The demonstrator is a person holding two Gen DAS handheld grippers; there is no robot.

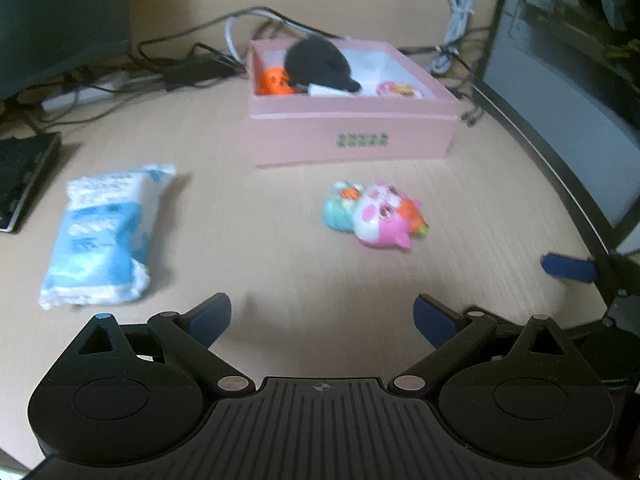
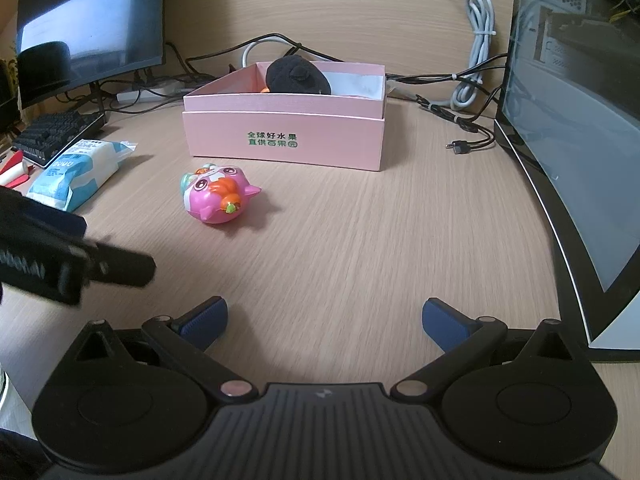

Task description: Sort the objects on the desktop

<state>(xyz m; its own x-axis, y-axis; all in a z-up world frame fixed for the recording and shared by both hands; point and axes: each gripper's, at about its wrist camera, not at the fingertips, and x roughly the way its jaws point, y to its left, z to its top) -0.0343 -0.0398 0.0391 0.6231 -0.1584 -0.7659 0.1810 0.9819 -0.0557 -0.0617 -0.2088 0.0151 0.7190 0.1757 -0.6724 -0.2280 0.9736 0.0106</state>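
Note:
A pink box point(image 1: 352, 134) point(image 2: 284, 140) stands on the wooden desk and holds a black plush point(image 1: 320, 64) point(image 2: 297, 76), an orange toy point(image 1: 274, 82) and a small colourful item point(image 1: 400, 90). A pink and teal cartoon toy point(image 1: 374, 214) point(image 2: 214, 194) lies on the desk in front of the box. A blue and white tissue pack point(image 1: 102, 236) point(image 2: 76, 172) lies to the left. My left gripper point(image 1: 322, 320) is open and empty, well short of the toy. My right gripper point(image 2: 324, 320) is open and empty too. The left gripper's dark arm point(image 2: 60, 268) shows at the left of the right wrist view.
A monitor point(image 2: 88, 28) and a keyboard point(image 2: 56, 136) point(image 1: 24, 178) stand at the left, with cables point(image 1: 188, 60) behind the box. A large dark screen point(image 2: 576, 140) lines the right side. White cable coils point(image 2: 478, 40) hang at the back.

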